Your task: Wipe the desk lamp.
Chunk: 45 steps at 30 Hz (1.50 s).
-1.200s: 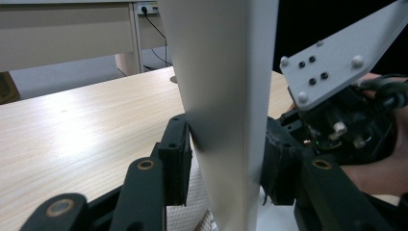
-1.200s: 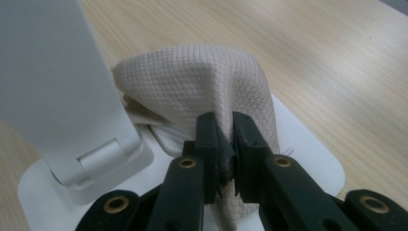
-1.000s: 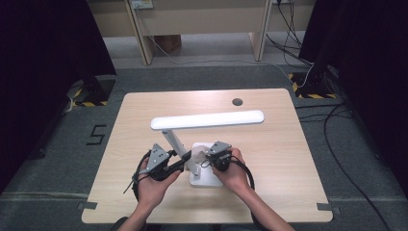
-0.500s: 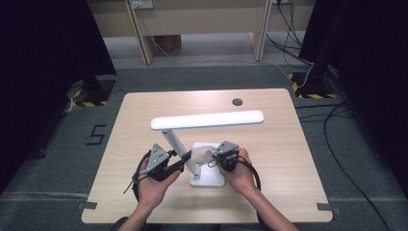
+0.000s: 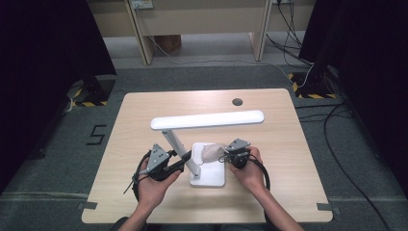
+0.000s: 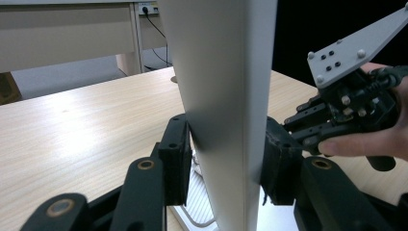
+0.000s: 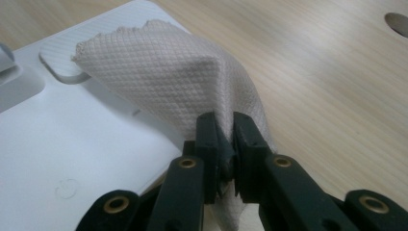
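Cloth [image 7: 183, 82]: thin, soft, light, limp; best pinched at a bunched fold, as now. Right gripper [image 7: 224, 144] is clamped on that fold, the cloth fanning out ahead of its jaws and draping onto the white lamp base [image 7: 72, 159]. Left gripper [image 6: 226, 163] grips the stiff, smooth lamp post [image 6: 226, 96] between its pads, apparently steadying it. Base probably weighty; pad contact partly hidden.

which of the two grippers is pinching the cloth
The right gripper: it is shut on the white cloth over the lamp base. The left gripper instead clamps the lamp's upright post.
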Each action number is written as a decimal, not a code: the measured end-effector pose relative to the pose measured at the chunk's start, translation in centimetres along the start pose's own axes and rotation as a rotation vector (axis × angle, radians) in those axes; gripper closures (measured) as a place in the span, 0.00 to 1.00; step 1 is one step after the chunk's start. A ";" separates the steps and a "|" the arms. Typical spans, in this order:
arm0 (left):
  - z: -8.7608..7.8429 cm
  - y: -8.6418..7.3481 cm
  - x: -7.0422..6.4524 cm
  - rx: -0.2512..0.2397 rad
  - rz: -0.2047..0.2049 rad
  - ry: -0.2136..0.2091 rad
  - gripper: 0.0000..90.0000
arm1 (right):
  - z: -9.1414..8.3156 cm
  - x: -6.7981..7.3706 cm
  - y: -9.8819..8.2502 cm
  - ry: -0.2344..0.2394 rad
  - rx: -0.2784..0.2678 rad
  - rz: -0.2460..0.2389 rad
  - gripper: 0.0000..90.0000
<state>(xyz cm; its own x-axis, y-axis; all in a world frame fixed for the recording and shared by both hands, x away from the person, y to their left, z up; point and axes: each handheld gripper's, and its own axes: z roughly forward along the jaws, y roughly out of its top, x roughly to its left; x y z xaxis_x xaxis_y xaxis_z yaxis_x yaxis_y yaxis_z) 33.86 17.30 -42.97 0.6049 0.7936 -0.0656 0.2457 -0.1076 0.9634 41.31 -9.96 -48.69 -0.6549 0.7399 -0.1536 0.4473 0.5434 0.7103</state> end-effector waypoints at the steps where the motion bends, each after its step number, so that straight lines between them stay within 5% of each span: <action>1: 0.0 0.0 0.0 0.001 -0.001 0.000 0.66 | -0.1 -0.2 0.0 -0.004 -0.004 0.010 0.92; 8: 0.0 0.0 0.0 0.002 0.000 0.000 0.65 | -0.8 -0.3 1.8 -0.007 -0.064 0.036 0.92; 13: 0.0 0.0 0.0 0.001 -0.002 -0.002 0.65 | 0.1 0.7 4.0 0.013 -0.085 -0.004 0.92; 25: 0.0 -0.1 0.0 0.000 -0.007 -0.007 0.65 | 3.5 3.8 7.4 0.081 -0.036 -0.083 0.92; 30: 0.0 -0.2 0.0 -0.003 -0.010 -0.008 0.65 | 4.5 3.6 7.2 0.075 0.015 -0.129 0.92; 34: 0.0 -0.2 0.0 -0.002 -0.009 -0.008 0.65 | 4.9 2.8 6.7 0.060 0.034 -0.113 0.92; 35: 0.0 -0.2 0.0 -0.002 -0.008 -0.007 0.65 | 4.9 2.7 6.6 0.052 0.045 -0.078 0.92; 45: 0.0 -0.2 0.0 -0.001 -0.010 -0.008 0.64 | 4.8 1.0 6.0 0.023 0.053 -0.082 0.92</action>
<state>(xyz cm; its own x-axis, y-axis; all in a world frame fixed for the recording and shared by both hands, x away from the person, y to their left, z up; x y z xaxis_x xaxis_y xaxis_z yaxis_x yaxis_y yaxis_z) 33.79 17.34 -43.14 0.6087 0.7897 -0.0770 0.2507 -0.0993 0.9630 46.23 -4.06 -47.91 -0.7038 0.6836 -0.1935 0.4232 0.6221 0.6587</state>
